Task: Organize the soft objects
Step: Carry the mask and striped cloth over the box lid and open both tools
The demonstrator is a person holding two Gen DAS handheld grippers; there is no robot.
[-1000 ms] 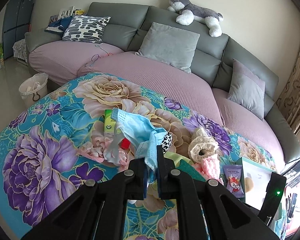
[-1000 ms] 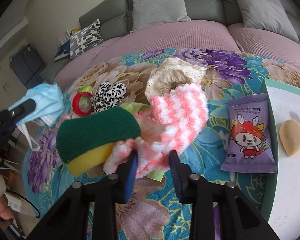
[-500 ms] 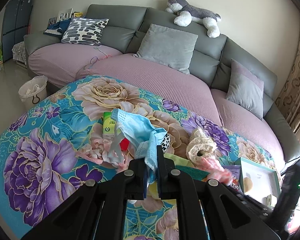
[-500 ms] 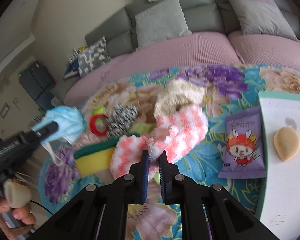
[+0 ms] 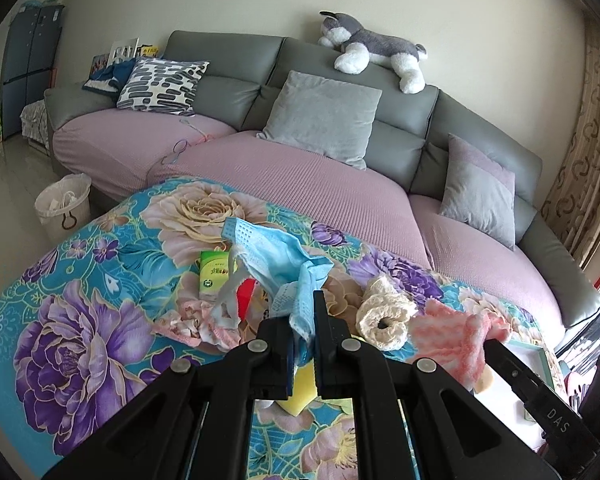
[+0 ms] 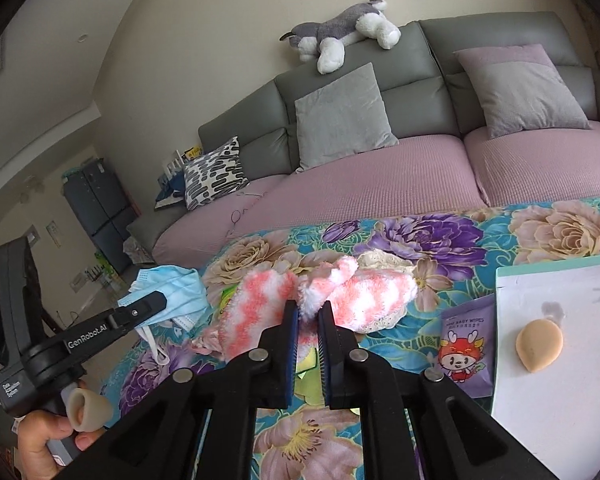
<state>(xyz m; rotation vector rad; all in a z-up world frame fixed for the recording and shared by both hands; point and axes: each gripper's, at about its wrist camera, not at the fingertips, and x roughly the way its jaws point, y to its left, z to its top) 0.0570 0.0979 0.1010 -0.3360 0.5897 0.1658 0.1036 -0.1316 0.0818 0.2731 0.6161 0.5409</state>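
My left gripper (image 5: 303, 312) is shut on a blue face mask (image 5: 272, 248) and holds it above the floral table cover (image 5: 80, 344); the mask also shows in the right wrist view (image 6: 172, 292). My right gripper (image 6: 308, 312) is shut on a pink-and-white fuzzy sock (image 6: 340, 288), lifted off the table; it also shows in the left wrist view (image 5: 448, 332). A cream lace scrunchie (image 5: 384, 316), a green tissue pack (image 5: 214, 272), a red ring (image 5: 246, 294) and a yellow sponge (image 5: 300, 388) lie on the cover.
A white tray with a teal rim (image 6: 548, 380) holds a peach teardrop puff (image 6: 540, 344) at the right. A purple baby-wipes pack (image 6: 466, 344) lies beside it. A grey and pink sofa (image 5: 300, 176) with cushions stands behind. A white bin (image 5: 64, 208) stands on the floor at left.
My right gripper has closed on the pink sock and lifted it up off the pile. My left gripper has kept the mask and stayed raised.
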